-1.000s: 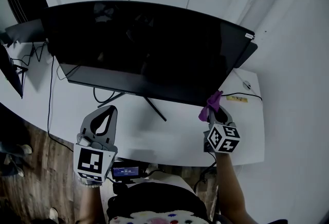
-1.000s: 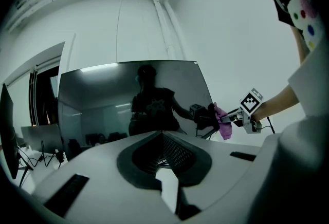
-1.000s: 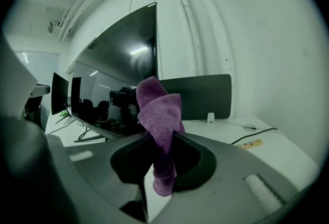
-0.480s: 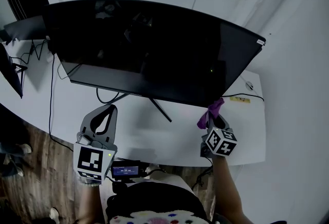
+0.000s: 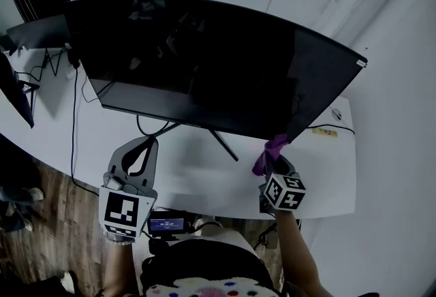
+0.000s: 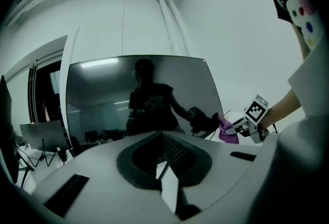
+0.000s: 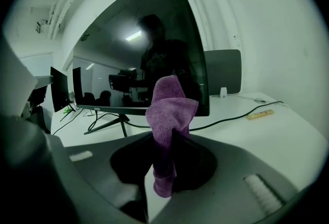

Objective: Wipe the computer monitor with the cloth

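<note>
Clamping cloth (image 5: 270, 151), right hand-held gripper (image 5: 276, 163) beside monitor (image 5: 204, 64) corner.

Honestly can't tell if my cloth (image 5: 270, 151) touches the monitor (image 5: 204, 64) corner or just sits beside it. The stand (image 5: 221, 144) top hides behind the panel, another screen (image 5: 15, 98) is cropped at the left edge, and the yellow thing (image 5: 325, 131) is too tiny to ID.

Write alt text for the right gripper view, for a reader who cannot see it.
The right claw is shut on a purple cloth that stands up between its jaws, in front of the lower right corner of a dark monitor. The monitor stands on a white desk, where a black cable runs off to the right.
</note>
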Action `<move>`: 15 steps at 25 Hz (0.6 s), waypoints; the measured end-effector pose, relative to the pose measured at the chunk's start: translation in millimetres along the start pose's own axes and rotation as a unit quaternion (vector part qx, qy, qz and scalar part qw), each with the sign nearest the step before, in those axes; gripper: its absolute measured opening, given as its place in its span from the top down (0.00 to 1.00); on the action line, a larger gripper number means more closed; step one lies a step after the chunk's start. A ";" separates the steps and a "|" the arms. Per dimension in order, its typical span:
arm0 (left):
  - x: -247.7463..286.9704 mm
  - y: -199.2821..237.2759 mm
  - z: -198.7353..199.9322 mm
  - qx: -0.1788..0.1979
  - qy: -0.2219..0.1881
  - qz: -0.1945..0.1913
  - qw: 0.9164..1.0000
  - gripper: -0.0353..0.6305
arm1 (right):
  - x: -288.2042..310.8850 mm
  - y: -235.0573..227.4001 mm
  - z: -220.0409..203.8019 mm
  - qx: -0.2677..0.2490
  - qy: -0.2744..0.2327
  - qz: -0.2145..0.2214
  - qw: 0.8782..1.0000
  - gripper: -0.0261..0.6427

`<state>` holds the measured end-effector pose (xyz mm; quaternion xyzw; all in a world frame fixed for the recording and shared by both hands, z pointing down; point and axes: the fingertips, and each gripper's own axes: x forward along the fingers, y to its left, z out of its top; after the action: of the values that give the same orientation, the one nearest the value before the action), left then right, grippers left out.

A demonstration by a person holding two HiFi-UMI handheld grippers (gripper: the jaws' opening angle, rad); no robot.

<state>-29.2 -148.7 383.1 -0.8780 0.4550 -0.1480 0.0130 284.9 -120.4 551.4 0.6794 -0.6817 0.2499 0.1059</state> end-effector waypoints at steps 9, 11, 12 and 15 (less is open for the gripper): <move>-8.8 34.5 -13.4 0.002 0.007 0.011 1.000 0.94 | 22.5 55.9 0.3 -0.003 0.005 0.026 1.000 0.84; -11.4 42.5 -14.3 -0.002 0.008 0.010 1.000 0.94 | 27.0 69.4 1.0 -0.005 0.006 0.031 0.999 0.84; -13.1 47.0 -15.1 -0.004 0.008 0.009 1.000 0.94 | 29.0 76.5 1.3 -0.006 0.006 0.033 0.999 0.84; -17.9 62.7 -20.4 -0.002 0.011 0.012 1.000 0.94 | 35.0 97.6 2.1 -0.010 0.008 0.040 0.999 0.84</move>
<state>-94.3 -168.7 388.3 -0.8708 0.4661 -0.1561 0.0080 187.8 -156.7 547.4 0.6488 -0.7096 0.2527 0.1077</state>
